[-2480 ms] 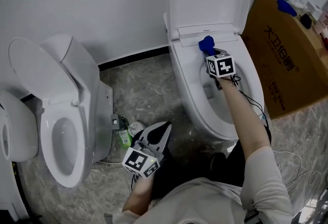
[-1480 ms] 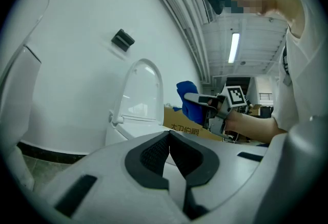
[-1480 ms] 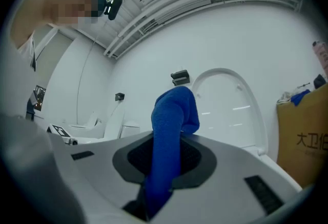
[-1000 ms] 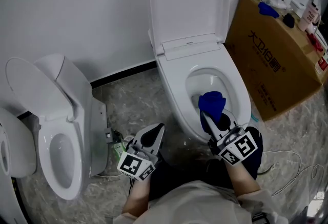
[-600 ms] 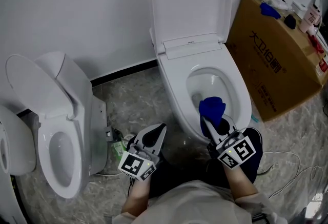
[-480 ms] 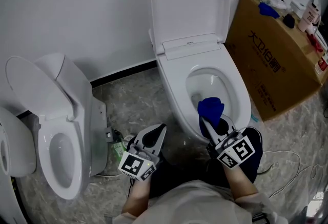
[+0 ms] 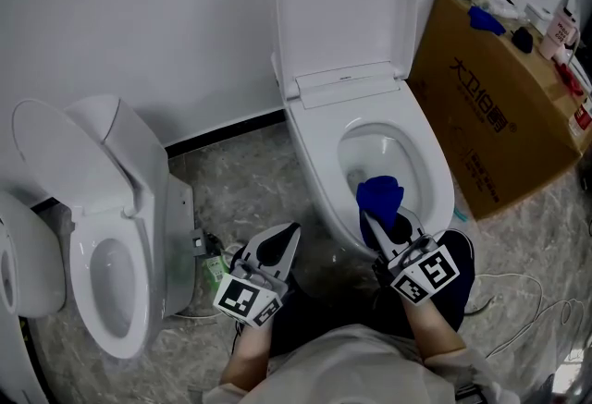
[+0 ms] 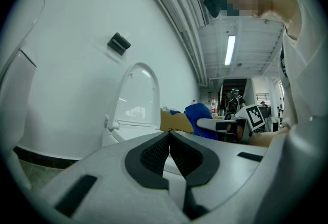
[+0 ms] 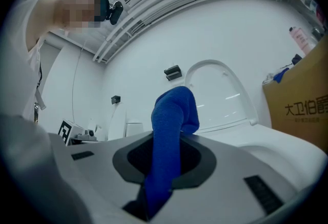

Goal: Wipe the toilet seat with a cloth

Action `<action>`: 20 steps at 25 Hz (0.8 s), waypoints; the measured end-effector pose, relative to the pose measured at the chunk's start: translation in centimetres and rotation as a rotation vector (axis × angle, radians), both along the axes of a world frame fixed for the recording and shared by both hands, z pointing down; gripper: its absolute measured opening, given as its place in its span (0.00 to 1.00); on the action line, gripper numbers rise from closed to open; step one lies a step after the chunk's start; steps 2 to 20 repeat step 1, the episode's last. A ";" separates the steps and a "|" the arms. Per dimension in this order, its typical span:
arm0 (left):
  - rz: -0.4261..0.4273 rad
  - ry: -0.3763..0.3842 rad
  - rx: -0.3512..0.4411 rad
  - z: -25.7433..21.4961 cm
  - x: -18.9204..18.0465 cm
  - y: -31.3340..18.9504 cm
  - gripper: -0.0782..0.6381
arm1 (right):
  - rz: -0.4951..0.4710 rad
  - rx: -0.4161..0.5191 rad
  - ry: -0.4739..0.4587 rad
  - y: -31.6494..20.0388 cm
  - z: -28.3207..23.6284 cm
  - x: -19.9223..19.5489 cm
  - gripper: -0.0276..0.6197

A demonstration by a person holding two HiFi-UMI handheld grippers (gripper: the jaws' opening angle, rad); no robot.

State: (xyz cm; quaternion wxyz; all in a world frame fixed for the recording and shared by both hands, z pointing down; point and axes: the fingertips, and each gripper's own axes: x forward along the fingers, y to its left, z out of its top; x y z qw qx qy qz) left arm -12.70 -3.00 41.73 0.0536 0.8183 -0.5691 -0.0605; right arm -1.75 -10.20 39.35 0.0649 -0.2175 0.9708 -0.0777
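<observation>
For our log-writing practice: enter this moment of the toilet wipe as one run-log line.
right gripper: shut on blue cloth, at front of toilet seat | left gripper: shut, empty, beside toilet | lid: up

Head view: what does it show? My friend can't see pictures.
Seen from above, the right tongs pinch a blue cloth over the front of a white toilet seat, its lid up. The left tongs are shut and empty, off to its left. A second toilet stands far left and a cardboard box right.
</observation>
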 end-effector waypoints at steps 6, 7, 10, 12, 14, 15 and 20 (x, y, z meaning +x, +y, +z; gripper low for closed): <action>-0.001 0.000 0.001 0.0 0.0 0.0 0.12 | 0.000 -0.003 0.000 0.0 0.1 0.0 0.13; -0.001 0.000 0.001 0.0 0.0 0.0 0.12 | 0.000 -0.003 0.000 0.0 0.1 0.0 0.13; -0.001 0.000 0.001 0.0 0.0 0.0 0.12 | 0.000 -0.003 0.000 0.0 0.1 0.0 0.13; -0.001 0.000 0.001 0.0 0.0 0.0 0.12 | 0.000 -0.003 0.000 0.0 0.1 0.0 0.13; -0.001 0.000 0.001 0.0 0.0 0.0 0.12 | 0.000 -0.003 0.000 0.0 0.1 0.0 0.13; -0.001 0.000 0.001 0.0 0.0 0.0 0.12 | 0.000 -0.003 0.000 0.0 0.1 0.0 0.13; -0.001 0.000 0.001 0.0 0.0 0.0 0.12 | 0.000 -0.003 0.000 0.0 0.1 0.0 0.13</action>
